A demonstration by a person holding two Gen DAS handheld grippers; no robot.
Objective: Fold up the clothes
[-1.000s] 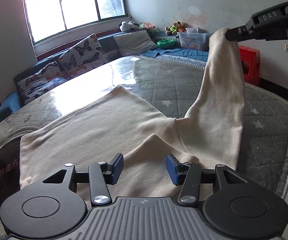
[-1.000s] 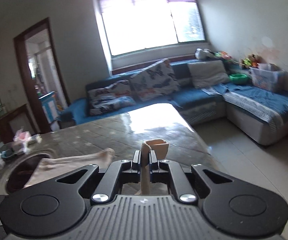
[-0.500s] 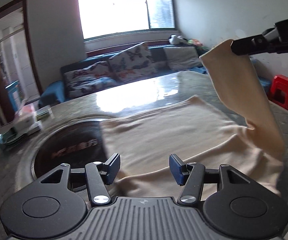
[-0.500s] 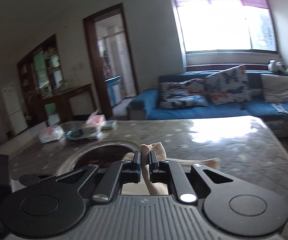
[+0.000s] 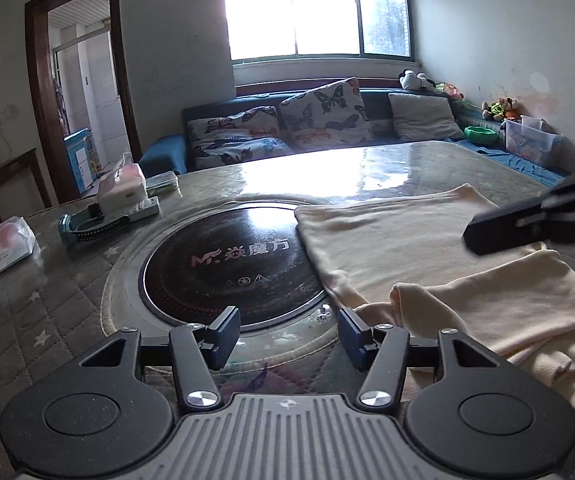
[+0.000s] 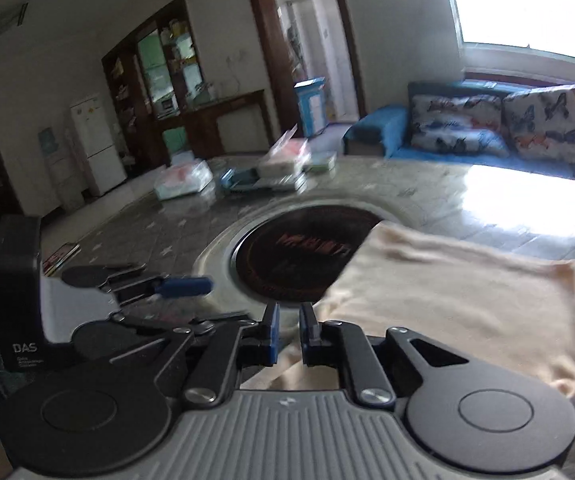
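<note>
A cream garment [image 5: 427, 248] lies on the table, its sleeve [image 5: 499, 304] folded across the near part. It also shows in the right wrist view [image 6: 459, 300]. My left gripper [image 5: 287, 336] is open and empty, low over the table's near edge, left of the cloth. My right gripper [image 6: 287, 328] has its jaws a little apart with nothing between them, just over the cloth's near edge. The right gripper's fingers [image 5: 535, 220] reach in from the right in the left wrist view. The left gripper [image 6: 175, 288] shows at the left of the right wrist view.
A round black hotplate [image 5: 227, 264] is set in the middle of the table [image 5: 47, 304]. Tissue packs [image 5: 3, 248], a power strip and small items [image 5: 123, 200] lie at the far left. A blue sofa with cushions [image 5: 319, 120] stands behind the table.
My right gripper carried the sleeve leftward and down across the garment, then let it go; the sleeve now lies folded on the cloth. My left gripper swung left toward the hotplate.
</note>
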